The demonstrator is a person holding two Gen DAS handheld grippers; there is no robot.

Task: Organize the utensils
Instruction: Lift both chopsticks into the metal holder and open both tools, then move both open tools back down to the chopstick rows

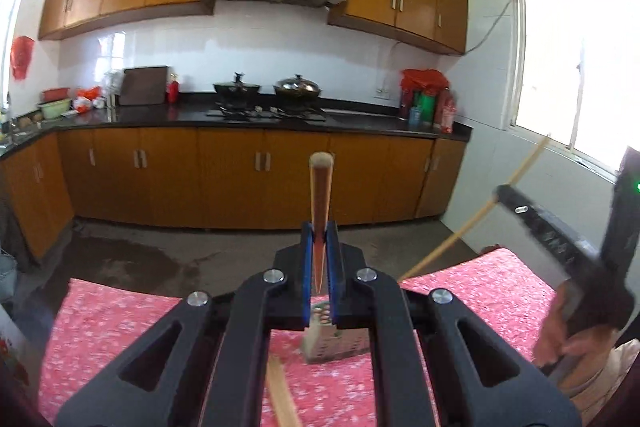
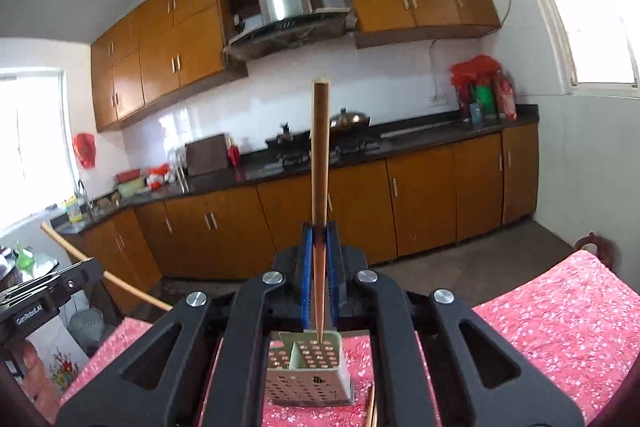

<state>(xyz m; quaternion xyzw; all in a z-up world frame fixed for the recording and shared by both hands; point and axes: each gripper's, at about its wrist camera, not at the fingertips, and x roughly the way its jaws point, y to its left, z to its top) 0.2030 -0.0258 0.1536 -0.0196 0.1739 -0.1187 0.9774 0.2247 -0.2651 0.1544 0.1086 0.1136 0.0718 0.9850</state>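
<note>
My left gripper (image 1: 319,233) is shut on a wooden chopstick (image 1: 320,195) that points up and away; its lower end hangs above a perforated metal utensil holder (image 1: 336,341) on the red cloth. My right gripper (image 2: 319,233) is shut on another wooden chopstick (image 2: 320,155), held upright, its lower tip over the back compartment of the holder (image 2: 310,375), which has two compartments. The right gripper with its chopstick (image 1: 476,219) shows at the right of the left wrist view. The left gripper's chopstick (image 2: 104,277) shows at the left of the right wrist view.
A table with a red floral cloth (image 2: 560,315) lies below both grippers. More chopsticks (image 1: 282,399) lie on the cloth near the holder. Beyond is bare concrete floor (image 1: 160,259), a kitchen counter (image 1: 360,119) with a stove and pots, and wooden cabinets.
</note>
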